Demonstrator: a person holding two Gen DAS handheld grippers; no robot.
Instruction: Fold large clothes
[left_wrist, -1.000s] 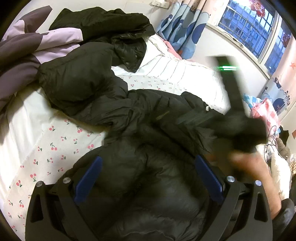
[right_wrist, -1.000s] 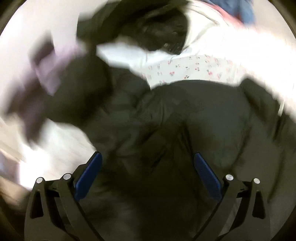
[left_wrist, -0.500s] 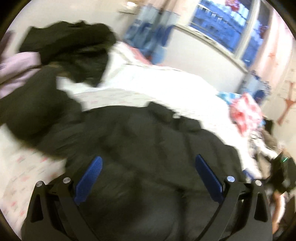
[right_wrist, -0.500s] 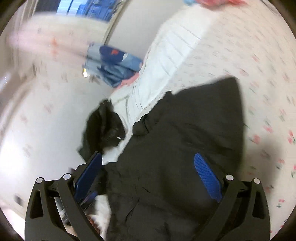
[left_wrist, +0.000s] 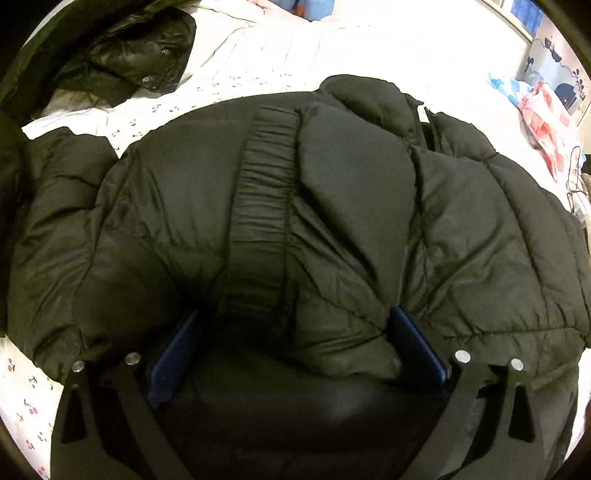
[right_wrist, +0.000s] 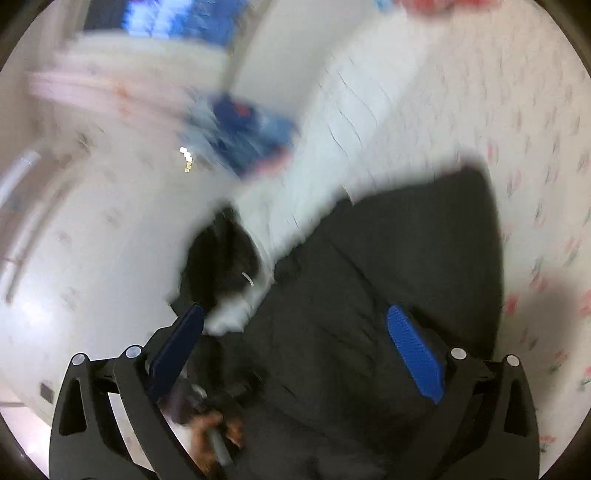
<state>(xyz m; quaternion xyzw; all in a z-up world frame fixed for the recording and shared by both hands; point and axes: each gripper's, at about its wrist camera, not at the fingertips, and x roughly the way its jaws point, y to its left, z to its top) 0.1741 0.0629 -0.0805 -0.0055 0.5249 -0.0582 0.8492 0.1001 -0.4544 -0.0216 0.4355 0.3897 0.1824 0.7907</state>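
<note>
Both tongs now look down closer at the black jacket (left_wrist: 295, 206) on the bed (left_wrist: 332, 55). Left tongs (left_wrist: 295, 336) are spread wide, pressing into its padding; right tongs (right_wrist: 295, 332) gape above it, holding nothing.

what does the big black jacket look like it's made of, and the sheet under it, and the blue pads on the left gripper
Jacket: probably nylon or polyester shell over puffy fill; faint sheen, quilted stitch lines, soft bulges. Sheet: matte white woven cloth, likely cotton, printed with small cherries. Pads: seemingly rubber or plastic; matte blue, and ribbed where the right wrist view shows the same kind.
</note>
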